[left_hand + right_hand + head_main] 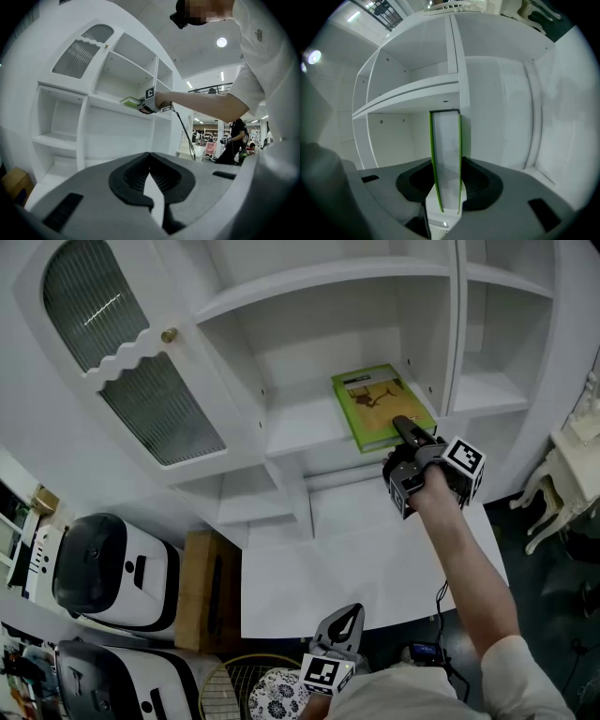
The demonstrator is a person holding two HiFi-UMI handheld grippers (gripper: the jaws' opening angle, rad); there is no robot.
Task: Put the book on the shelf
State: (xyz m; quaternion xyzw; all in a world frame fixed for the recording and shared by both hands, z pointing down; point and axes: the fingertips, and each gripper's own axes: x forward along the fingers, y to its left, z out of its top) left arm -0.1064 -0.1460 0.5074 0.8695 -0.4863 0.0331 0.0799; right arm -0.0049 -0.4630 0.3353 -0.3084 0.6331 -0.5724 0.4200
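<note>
Book: a thin green-covered book lies cover-up over the middle board of the white shelf unit, right of centre in the head view, close to the compartment's right wall.
Contact: its far part sits over the board; whether it rests on the wood cannot be told.
Edge view: the right gripper view shows the book edge-on, white pages between two green covers, pointing into the compartment under an upper board.
Right gripper: the right gripper is clamped on the book's near edge, a dark pad pressed against each cover.
Arm: a bare forearm reaches from the lower right of the head view up to the marker cube.
Side view: the left gripper view catches the book level at the shelf's front edge.
Left gripper: the left gripper waits at the bottom centre of the head view, its jaws closed tip to tip with nothing between them.
Surroundings: a reeded-glass cabinet door with a brass knob fills the upper left; two white appliances sit at lower left.
</note>
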